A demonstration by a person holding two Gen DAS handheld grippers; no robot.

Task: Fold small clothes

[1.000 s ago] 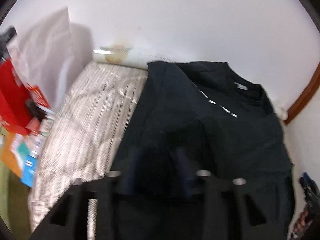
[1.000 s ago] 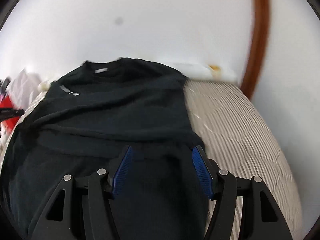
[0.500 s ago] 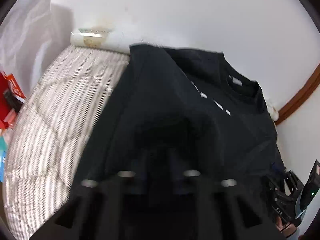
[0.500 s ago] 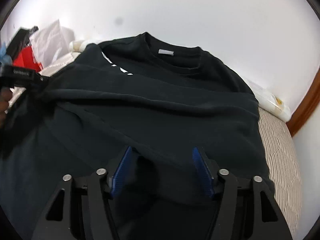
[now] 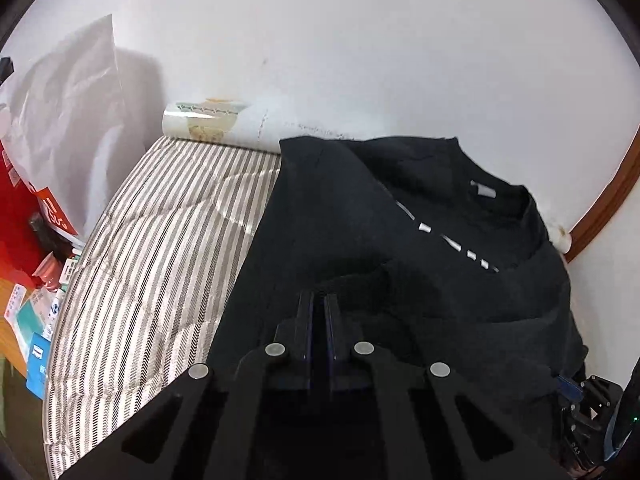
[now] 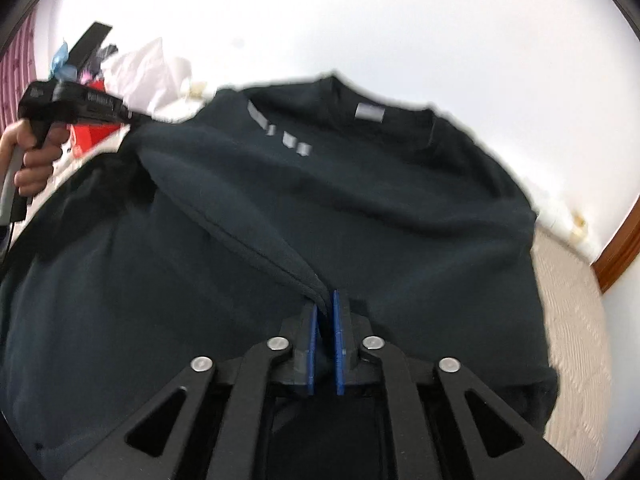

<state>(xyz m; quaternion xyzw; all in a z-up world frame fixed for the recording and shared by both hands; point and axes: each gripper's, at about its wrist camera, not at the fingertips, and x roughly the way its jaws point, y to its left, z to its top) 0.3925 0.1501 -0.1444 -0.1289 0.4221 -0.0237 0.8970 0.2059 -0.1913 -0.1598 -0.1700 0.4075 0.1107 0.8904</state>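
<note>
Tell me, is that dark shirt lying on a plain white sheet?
No, the black shirt lies on a striped mattress cover, grey and off-white, seen plainly in the left wrist view.

This is a bedroom in a home; ahead of the left gripper lies a striped mattress pushed against a plain white wall; to that gripper's left sits a heap of household clutter (red packaging, small boxes, a white plastic bag); a brown wooden trim curves up the wall to its right.
</note>
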